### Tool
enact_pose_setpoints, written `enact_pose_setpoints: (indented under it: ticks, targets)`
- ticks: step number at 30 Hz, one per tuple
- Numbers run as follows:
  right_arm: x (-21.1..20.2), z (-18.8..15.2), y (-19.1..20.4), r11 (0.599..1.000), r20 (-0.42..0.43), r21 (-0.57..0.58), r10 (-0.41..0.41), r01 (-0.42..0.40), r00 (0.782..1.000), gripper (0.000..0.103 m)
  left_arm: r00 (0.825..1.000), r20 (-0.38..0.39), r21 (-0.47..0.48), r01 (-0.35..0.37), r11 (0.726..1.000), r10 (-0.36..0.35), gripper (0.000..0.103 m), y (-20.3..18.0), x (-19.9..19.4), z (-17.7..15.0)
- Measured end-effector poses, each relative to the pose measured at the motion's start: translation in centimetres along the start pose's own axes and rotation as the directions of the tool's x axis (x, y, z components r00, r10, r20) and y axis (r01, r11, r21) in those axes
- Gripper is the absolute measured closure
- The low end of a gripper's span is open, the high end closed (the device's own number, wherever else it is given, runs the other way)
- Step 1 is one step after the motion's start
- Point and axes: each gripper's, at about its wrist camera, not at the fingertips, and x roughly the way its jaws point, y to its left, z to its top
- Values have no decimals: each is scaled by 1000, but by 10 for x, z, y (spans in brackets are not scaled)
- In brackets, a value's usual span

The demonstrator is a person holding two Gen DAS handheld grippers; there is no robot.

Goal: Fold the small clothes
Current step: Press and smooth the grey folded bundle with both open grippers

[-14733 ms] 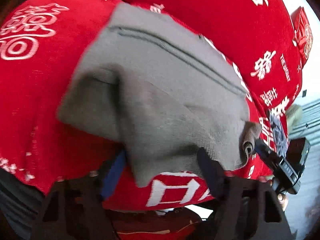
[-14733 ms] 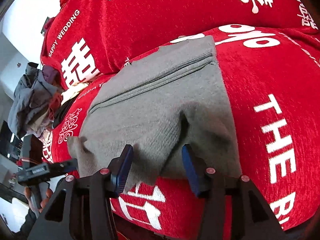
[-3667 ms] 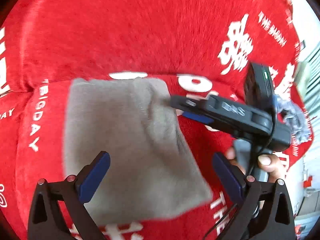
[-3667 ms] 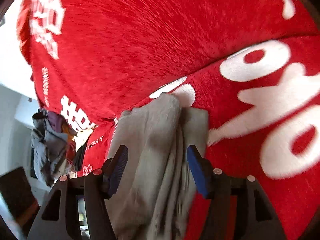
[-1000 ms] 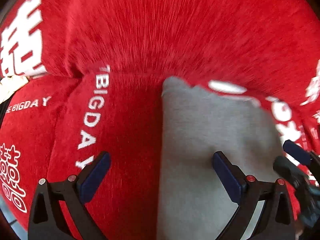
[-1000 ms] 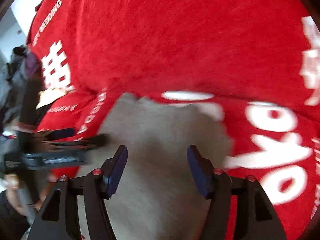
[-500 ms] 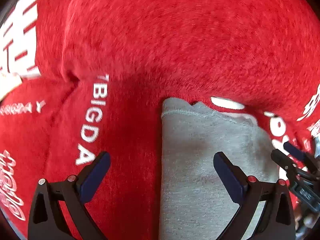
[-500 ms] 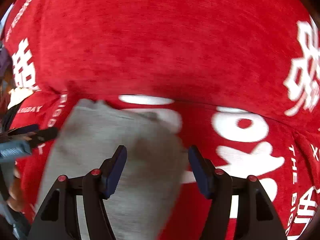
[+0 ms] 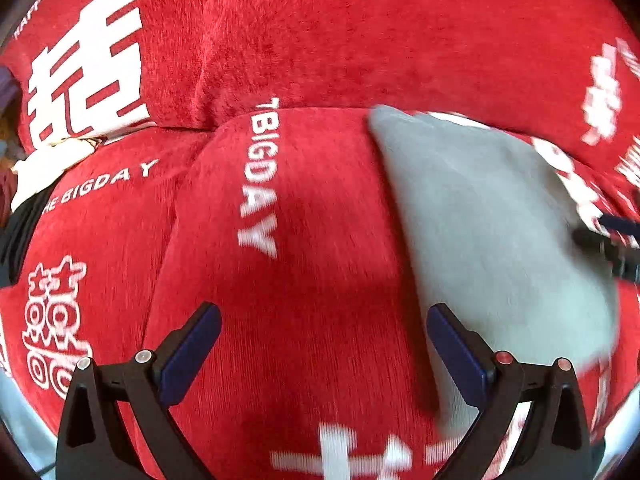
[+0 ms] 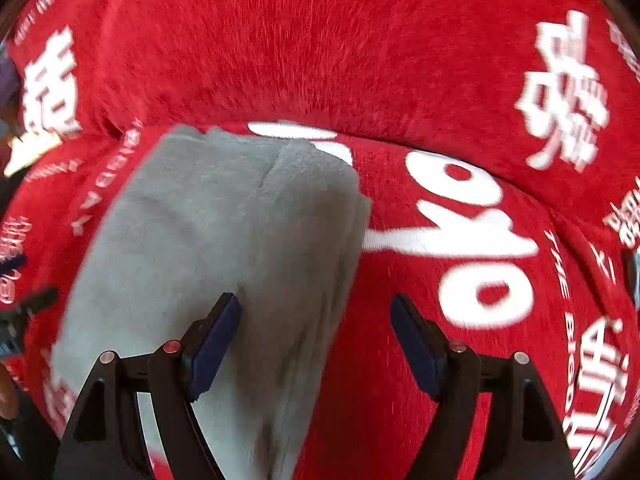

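A folded grey garment [image 9: 492, 224] lies flat on a red sofa cover with white lettering [image 9: 280, 280]. My left gripper [image 9: 324, 344] is open and empty, over bare red fabric just left of the garment; its right finger [image 9: 456, 350] is at the garment's left edge. My right gripper [image 10: 316, 336] is open and empty over the garment's right edge [image 10: 224, 240]; its left finger [image 10: 212, 344] is above the grey cloth. The tip of the right gripper shows at the right edge of the left wrist view [image 9: 608, 244].
The sofa backrest [image 9: 340, 32] rises behind the seat cushion. A seam between two seat cushions [image 9: 176, 200] runs left of the garment. A pale object [image 9: 44, 160] sits in the gap at the far left.
Both grippers have drawn back and apart from the garment; the left one has shifted left, so the garment now sits further right in its view. The garment lies still.
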Motion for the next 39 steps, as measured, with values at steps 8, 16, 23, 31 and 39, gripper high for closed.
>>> enact_pose_setpoints:
  ticks: [8, 16, 23, 31, 39]
  targets:
    - [-13, -64, 27, 999, 39, 18, 30, -31, 999, 23, 996, 81, 122, -58, 991, 49, 0, -27, -5, -53]
    - [-10, -82, -2, 984, 19, 132, 114, -115, 993, 80, 994, -10, -100, -108, 989, 107, 0, 17, 23, -49]
    - [-24, -76, 5, 995, 19, 95, 36, -37, 999, 52, 999, 29, -126, -10, 992, 14, 0, 30, -6, -43]
    - [-42, -45, 47, 998, 155, -53, 24, -16, 988, 33, 998, 56, -31, 20, 999, -19, 0, -36, -2, 6]
    - [-5, -53, 31, 999, 12, -13, 51, -51, 999, 30, 1000, 25, 21, -18, 1000, 18, 0, -46, 6, 9]
